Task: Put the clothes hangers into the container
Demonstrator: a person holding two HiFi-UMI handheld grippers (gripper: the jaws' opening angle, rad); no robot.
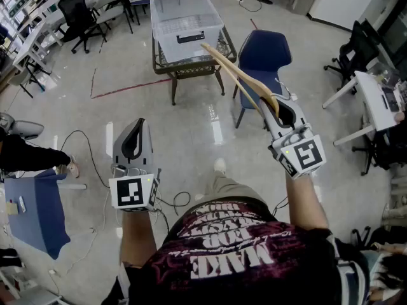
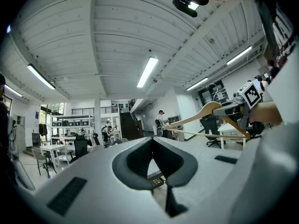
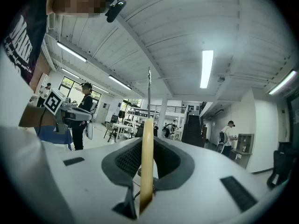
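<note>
A wooden clothes hanger (image 1: 236, 74) sticks out forward and up from my right gripper (image 1: 278, 111), which is shut on its curved body. In the right gripper view the hanger (image 3: 147, 162) stands edge-on between the jaws, its metal hook rising above. The hanger (image 2: 209, 110) also shows in the left gripper view, at the right. My left gripper (image 1: 136, 127) is held level at the lower left, its jaws together with nothing in them. The container, a clear plastic bin (image 1: 184, 19), rests on a wicker table ahead, beyond the hanger's far end.
A blue chair (image 1: 265, 51) stands right of the wicker table (image 1: 170, 63). A white desk (image 1: 375, 100) and office chairs are at the right, more chairs at the far left. Cables lie on the floor near my feet.
</note>
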